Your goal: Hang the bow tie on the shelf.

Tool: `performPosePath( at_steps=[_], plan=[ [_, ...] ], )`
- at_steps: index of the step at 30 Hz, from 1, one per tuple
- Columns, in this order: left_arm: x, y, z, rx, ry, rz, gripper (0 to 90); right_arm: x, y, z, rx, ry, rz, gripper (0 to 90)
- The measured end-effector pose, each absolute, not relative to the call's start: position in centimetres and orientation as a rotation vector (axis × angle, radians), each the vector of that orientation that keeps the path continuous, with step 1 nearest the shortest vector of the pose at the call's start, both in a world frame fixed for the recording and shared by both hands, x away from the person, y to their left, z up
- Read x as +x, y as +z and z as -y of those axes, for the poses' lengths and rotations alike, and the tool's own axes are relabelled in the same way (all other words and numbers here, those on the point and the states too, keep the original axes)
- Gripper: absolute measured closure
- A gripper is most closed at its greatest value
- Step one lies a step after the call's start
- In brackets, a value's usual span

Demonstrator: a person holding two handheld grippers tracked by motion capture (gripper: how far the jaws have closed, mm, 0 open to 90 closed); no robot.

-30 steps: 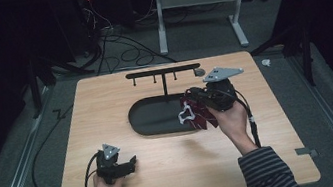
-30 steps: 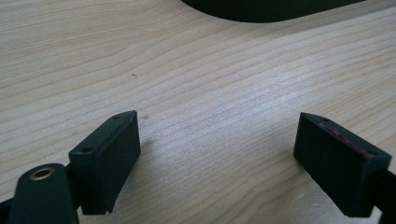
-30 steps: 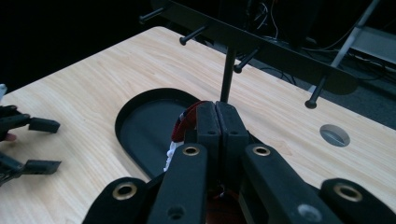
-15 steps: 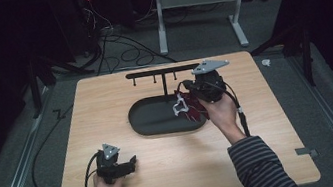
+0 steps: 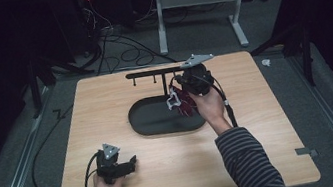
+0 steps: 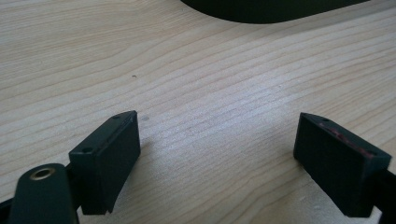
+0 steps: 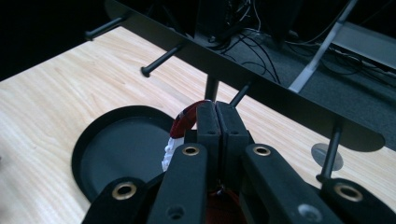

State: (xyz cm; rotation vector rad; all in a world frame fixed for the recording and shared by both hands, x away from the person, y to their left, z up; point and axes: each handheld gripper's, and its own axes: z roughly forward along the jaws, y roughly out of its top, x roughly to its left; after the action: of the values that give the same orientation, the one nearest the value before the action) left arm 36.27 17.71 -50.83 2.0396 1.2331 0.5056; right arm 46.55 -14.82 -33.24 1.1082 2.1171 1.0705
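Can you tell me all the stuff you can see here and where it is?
table: one, light wood, middle of the high view.
tray: one, black, oval, centre of the table.
rack: one, black bar with pegs on a post, behind the tray.
red and white thing: one, held over the tray's right end.
cables: several, black, on the floor beyond the table.
left gripper: black, fingers apart, low on bare wood, near left.
right gripper: black, closed on the red and white thing, by the rack.
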Motion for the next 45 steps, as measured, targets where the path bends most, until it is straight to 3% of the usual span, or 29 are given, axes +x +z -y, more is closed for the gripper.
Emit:
performPosePath(
  at_steps=[24, 45],
  plan=[
    [36.2, -50.8, -17.7, 2.042, 0.504, -1.234, 15.1, 49.5, -34.2, 14.6, 1.213, 1.002, -2.102, 89.1],
    [36.2, -50.8, -17.7, 2.041, 0.506, -1.233, 15.1, 47.5, -34.1, 17.1, 1.227, 1.057, -2.078, 70.1]
  ],
)
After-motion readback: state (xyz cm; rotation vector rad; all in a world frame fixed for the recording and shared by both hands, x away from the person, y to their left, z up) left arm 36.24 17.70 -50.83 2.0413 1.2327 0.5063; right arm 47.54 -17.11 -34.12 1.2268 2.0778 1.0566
